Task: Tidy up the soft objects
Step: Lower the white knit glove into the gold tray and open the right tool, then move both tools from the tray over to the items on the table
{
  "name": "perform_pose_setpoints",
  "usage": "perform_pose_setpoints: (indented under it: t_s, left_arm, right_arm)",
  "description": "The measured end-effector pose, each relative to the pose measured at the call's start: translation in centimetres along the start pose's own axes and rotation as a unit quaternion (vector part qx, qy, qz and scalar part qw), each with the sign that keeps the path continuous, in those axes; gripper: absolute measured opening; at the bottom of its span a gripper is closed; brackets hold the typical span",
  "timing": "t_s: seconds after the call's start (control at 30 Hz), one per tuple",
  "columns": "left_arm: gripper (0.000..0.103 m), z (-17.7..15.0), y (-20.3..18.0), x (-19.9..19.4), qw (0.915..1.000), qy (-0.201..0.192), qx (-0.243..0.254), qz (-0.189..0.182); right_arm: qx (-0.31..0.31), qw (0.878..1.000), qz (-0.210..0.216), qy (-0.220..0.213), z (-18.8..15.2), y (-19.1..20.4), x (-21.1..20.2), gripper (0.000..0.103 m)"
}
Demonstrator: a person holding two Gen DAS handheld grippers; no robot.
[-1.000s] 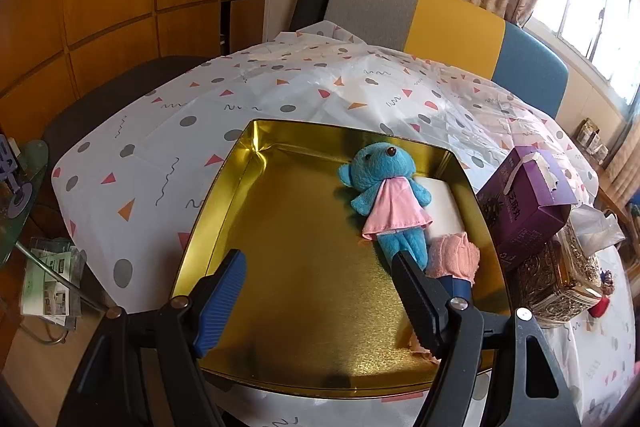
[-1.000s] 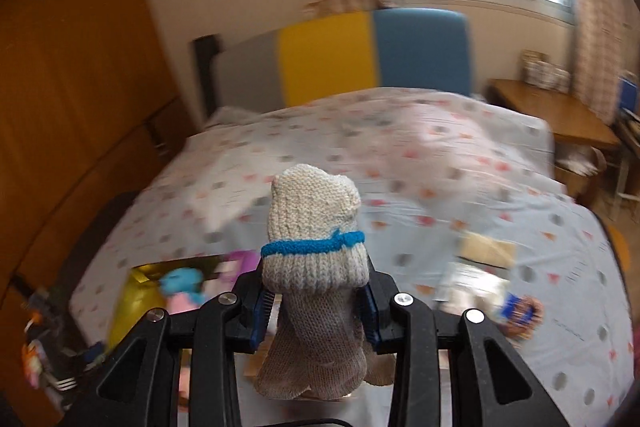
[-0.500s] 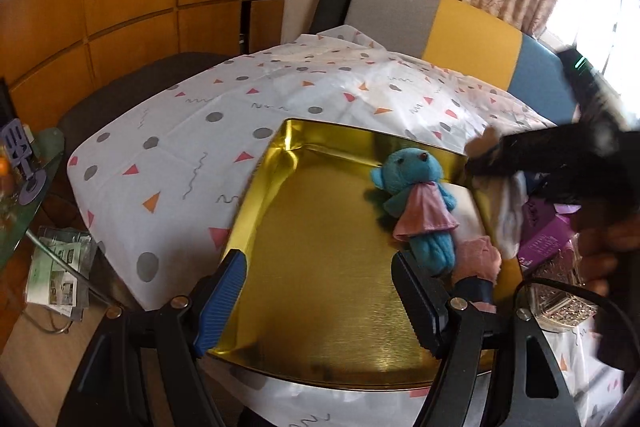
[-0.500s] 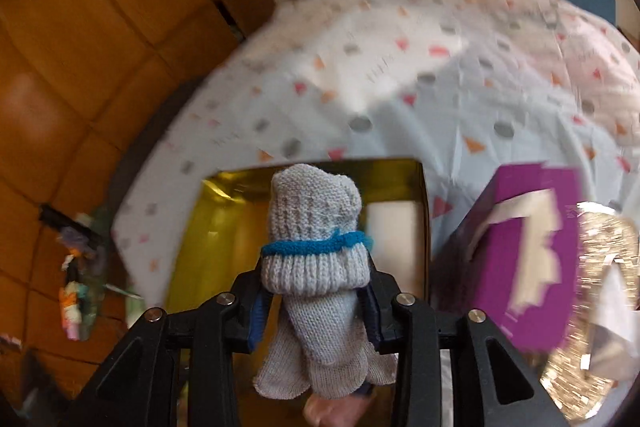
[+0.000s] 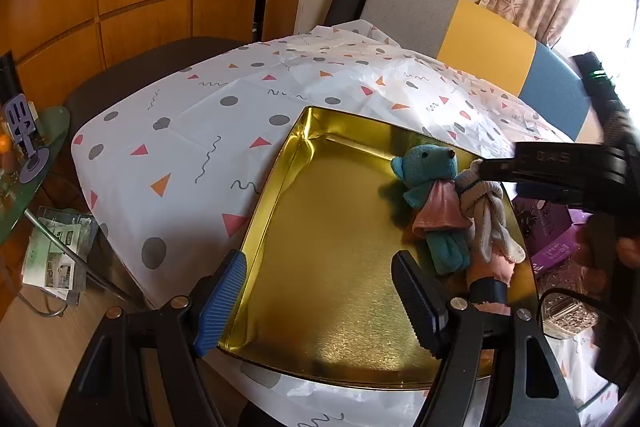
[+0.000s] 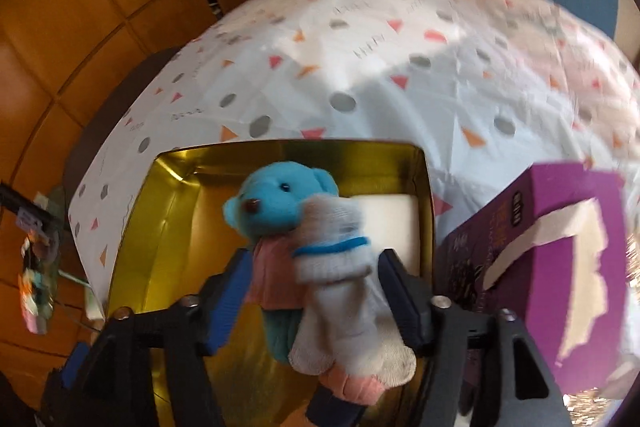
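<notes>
Gold tin (image 5: 304,227) sits ahead of the left tongs (image 5: 320,299), jaws spread wide, holding nothing. Inside it, blue bear (image 6: 276,203) lies beyond the right tongs (image 6: 316,295), which gape apart; the grey sock (image 6: 344,275) rests loose between them, against the bear, over a pink sock (image 5: 490,269).

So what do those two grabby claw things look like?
Both look alike. The left gripper and right gripper have black plastic arms shaped like a fork, silver screws at the joints, and ribbed blue pads on the fingers.
</notes>
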State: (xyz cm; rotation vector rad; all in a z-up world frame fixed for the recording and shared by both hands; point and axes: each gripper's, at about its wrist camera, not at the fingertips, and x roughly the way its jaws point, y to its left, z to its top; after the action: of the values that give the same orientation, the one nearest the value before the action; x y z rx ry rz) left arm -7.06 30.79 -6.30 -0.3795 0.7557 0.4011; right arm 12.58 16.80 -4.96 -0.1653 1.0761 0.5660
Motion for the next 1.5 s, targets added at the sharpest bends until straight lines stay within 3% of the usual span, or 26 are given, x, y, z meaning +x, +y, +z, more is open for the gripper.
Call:
perform_pose_setpoints:
  t_s: [0.23, 0.3, 0.5, 0.73, 1.1, 1.2, 1.3, 1.33, 1.4, 1.5]
  left_arm:
    - [0.078, 0.1, -0.2, -0.9, 0.9999, -0.014, 0.004, 0.003]
    - [0.078, 0.0, -0.6, -1.1, 0.9998, -0.016, 0.009, 0.004]
    - [0.078, -0.3, -2.6, -1.5, 0.9988, -0.015, 0.046, -0.001]
    - [0.079, -0.9, -4.6, -1.7, 0.9966, -0.013, 0.082, -0.003]
    - [0.083, -1.6, -7.8, -2.8, 0.9901, -0.025, 0.137, -0.014]
    - [0.083, -1.9, -8.8, -3.0, 0.9876, -0.028, 0.154, -0.015]
    - [0.083, -2.1, -9.8, -3.4, 0.9848, -0.034, 0.17, -0.018]
    - [0.083, -2.1, -10.2, -3.5, 0.984, -0.036, 0.174, -0.019]
    - [0.083, -2.2, -10.8, -3.8, 0.9823, -0.038, 0.182, -0.023]
    - [0.083, -2.3, -11.8, -3.9, 0.9803, -0.036, 0.192, -0.03]
  right_arm:
    - [-0.011, 0.993, -0.002, -0.118, -4.0, -2.0, -9.6, 0.067]
    - [0.004, 0.989, -0.006, -0.144, -5.3, -4.3, -12.1, 0.067]
    - [0.108, 0.972, -0.079, -0.192, -8.3, -13.9, -16.6, 0.067]
    - [0.204, 0.947, -0.174, -0.18, -12.3, -24.1, -18.0, 0.067]
    - [0.289, 0.913, -0.249, -0.145, -17.4, -34.8, -17.1, 0.067]
    - [0.313, 0.898, -0.272, -0.149, -18.5, -37.5, -16.7, 0.067]
    - [0.354, 0.88, -0.285, -0.14, -20.3, -39.9, -15.9, 0.067]
    - [0.368, 0.878, -0.284, -0.119, -20.5, -40.7, -15.4, 0.067]
    - [0.397, 0.872, -0.257, -0.123, -21.2, -41.7, -15.5, 0.067]
    - [0.408, 0.871, -0.252, -0.108, -21.7, -42.1, -15.3, 0.067]
